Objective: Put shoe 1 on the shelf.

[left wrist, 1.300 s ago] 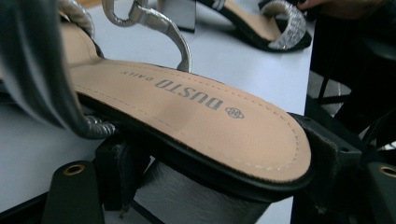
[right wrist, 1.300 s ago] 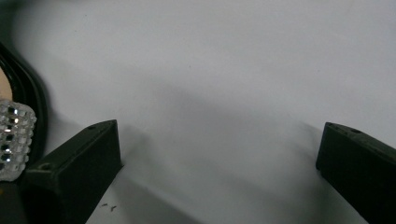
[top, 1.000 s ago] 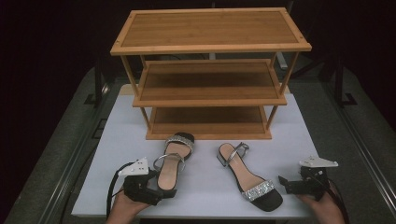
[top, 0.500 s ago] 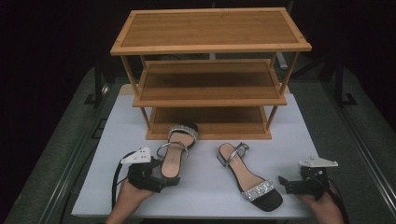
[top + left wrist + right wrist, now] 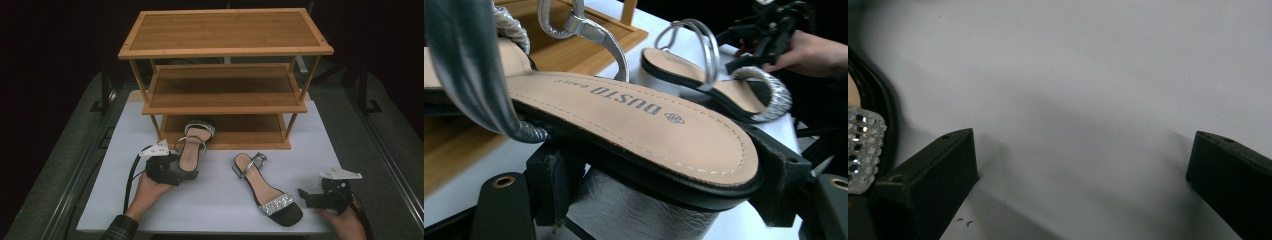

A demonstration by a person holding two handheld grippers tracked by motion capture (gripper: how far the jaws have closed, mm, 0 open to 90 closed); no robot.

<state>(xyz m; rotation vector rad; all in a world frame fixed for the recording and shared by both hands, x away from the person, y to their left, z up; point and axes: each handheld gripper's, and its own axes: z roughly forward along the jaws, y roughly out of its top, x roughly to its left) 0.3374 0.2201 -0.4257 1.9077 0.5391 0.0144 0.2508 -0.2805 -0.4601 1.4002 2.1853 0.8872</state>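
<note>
A sandal (image 5: 191,150) is held at its heel end by the left gripper (image 5: 172,172), which is seen at the left of the white table (image 5: 220,200) in the high view. The sandal's block heel is clamped between the two black jaws, one on each side of it, and its tan insole is seen lying across them in the left gripper view (image 5: 634,130). The silver ankle strap is raised above the insole, and the glittering toe strap is pointed away from the hand, toward the wooden shoe rack (image 5: 225,80). The toe is placed at the front edge of the rack's lowest shelf (image 5: 240,131), just over or on it; whether it is touching cannot be told.

The second sandal (image 5: 267,190) is laid flat on the table, near the right of the first and apart from it, with its glittering strap turned toward the person's side. It is also seen farther off in the left gripper view (image 5: 719,85).

The right gripper (image 5: 312,197) is held low over the table at the right, just beside the toe of the second sandal. Its jaws are spread wide, with nothing but bare table between them, as shown in the right gripper view (image 5: 1083,190). The sandal's glittering strap is seen at the left edge of that view, outside the jaws.
</note>
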